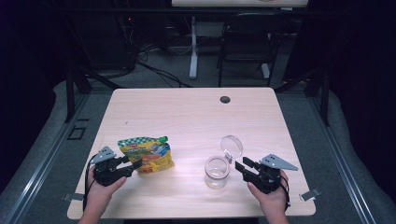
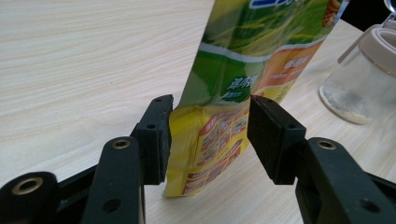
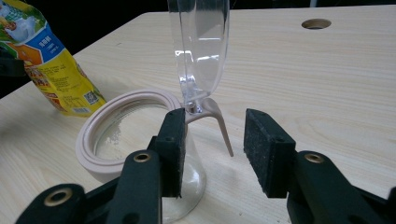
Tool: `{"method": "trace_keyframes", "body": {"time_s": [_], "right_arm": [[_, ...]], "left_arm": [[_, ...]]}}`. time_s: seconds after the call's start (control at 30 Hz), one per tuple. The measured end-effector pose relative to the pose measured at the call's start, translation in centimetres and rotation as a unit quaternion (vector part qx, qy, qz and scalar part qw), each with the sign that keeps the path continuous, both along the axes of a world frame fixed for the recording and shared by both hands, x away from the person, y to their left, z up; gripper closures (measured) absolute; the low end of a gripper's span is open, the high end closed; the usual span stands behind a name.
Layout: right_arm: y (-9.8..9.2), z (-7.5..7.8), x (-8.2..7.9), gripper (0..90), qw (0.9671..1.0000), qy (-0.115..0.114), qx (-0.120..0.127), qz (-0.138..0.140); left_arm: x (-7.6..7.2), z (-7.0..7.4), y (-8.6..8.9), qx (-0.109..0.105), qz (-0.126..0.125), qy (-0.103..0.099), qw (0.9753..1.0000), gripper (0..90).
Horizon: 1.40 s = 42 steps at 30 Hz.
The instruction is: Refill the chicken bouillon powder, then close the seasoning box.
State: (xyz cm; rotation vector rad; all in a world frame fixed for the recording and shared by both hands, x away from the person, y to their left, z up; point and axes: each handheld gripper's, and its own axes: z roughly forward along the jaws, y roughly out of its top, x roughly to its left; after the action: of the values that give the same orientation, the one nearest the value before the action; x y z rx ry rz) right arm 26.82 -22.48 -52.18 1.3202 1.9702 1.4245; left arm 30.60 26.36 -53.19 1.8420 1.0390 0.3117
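Left tool (image 2: 208, 135) agape around yellow-green pouch (image 2: 224, 93) corner; right tool (image 3: 212, 149) unclenched beside open-lidded glass jar (image 3: 135, 135).

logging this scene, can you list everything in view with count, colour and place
printed foil snack pouch: 1, yellow and green, front left of table, bottom edge between the left claw's jaws
clear glass jar: 1, beige rim, hinged clear lid open, front right
light wood table: 1, round cable hole at far edge
black folding chair: 1, on floor beyond table
left claw: 1, black, open, at the pouch
right claw: 1, black, open, beside the jar
hands: 2, at front edge
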Motion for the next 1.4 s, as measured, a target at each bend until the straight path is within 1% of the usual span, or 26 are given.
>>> {"method": "trace_keyframes", "body": {"time_s": [0.03, 0.07, 0.13, 0.2, 0.27, 0.43, 0.47, 0.5, 0.57, 0.67, 0.83, 0.93, 1.03, 1.2, 1.23, 1.33, 1.4], "right_arm": [[0.0, 0.0, 0.0, 59.3, 1.0, 0.0, 0.001, -0.001], [0.0, 0.0, 0.0, 59.3, 1.0, 0.001, 0.001, -0.002], [0.0, 0.0, -0.1, 59.3, 1.0, 0.001, 0.001, -0.001], [0.0, -0.1, -0.1, 59.3, 1.0, 0.003, -0.003, 0.001], [0.0, -0.2, -0.1, 59.3, 1.0, 0.003, -0.002, -0.001], [-0.1, -0.2, -0.1, 59.2, 1.0, 0.003, 0.001, -0.004], [-0.2, -0.2, -0.1, 59.2, 1.0, 0.003, 0.003, -0.005], [-0.2, -0.2, -0.1, 59.2, 1.0, 0.003, 0.003, -0.005], [-0.2, -0.2, -0.1, 59.1, 1.0, 0.004, 0.002, -0.005], [-0.4, -0.2, 0.1, 59.1, 1.0, 0.005, 0.002, -0.005], [-0.4, -0.2, 0.1, 59.0, 1.0, 0.005, 0.004, -0.006], [-0.6, -0.2, 0.1, 58.9, 1.0, 0.007, 0.0, -0.006], [-0.9, -0.2, 0.1, 58.8, 0.9999, 0.006, 0.009, -0.01], [-0.9, -0.2, 0.1, 58.3, 0.9999, 0.005, 0.01, -0.009], [-0.9, -0.2, 0.1, 58.1, 0.9999, 0.006, 0.01, -0.009], [-1.0, -0.3, 0.2, 57.7, 0.9999, 0.007, 0.008, -0.01], [-1.0, -0.3, 0.2, 57.5, 0.9999, 0.007, 0.009, -0.01]], "left_arm": [[0.1, -0.1, 0.0, 0.0, -0.001, 0.001, 1.0, 50.0], [0.2, -0.2, 0.0, 0.003, -0.006, 0.006, 1.0, 49.7], [0.2, -0.3, -0.1, 0.004, -0.009, 0.007, 0.9999, 50.2], [0.2, -0.3, -0.1, 0.007, -0.011, 0.005, 0.9999, 51.4], [0.0, -0.3, -0.1, 0.005, -0.011, 0.005, 0.9999, 53.7], [-0.5, -0.2, -0.3, 0.008, -0.021, 0.008, 0.9997, 59.4], [-0.7, -0.2, -0.4, 0.004, -0.027, 0.01, 0.9996, 61.4], [-0.7, -0.2, -0.4, 0.004, -0.027, 0.01, 0.9996, 62.3], [-0.8, -0.2, -0.5, -0.002, -0.028, 0.009, 0.9996, 62.9], [-1.0, -0.1, -0.6, -0.002, -0.031, 0.011, 0.9995, 65.4], [-1.3, 0.0, -1.0, 0.006, -0.03, 0.008, 0.9995, 68.1], [-1.5, 0.0, -1.3, 0.007, -0.03, 0.009, 0.9995, 70.1], [-1.6, 0.1, -1.5, 0.013, -0.033, 0.006, 0.9993, 71.9], [-1.6, 0.1, -1.5, 0.007, -0.037, 0.014, 0.9992, 72.9], [-1.6, 0.1, -1.5, 0.006, -0.037, 0.012, 0.9992, 73.0], [-1.7, 0.1, -1.6, 0.002, -0.033, 0.017, 0.9993, 73.1], [-1.6, 0.1, -1.5, -0.002, -0.039, 0.021, 0.999, 72.8]]}}
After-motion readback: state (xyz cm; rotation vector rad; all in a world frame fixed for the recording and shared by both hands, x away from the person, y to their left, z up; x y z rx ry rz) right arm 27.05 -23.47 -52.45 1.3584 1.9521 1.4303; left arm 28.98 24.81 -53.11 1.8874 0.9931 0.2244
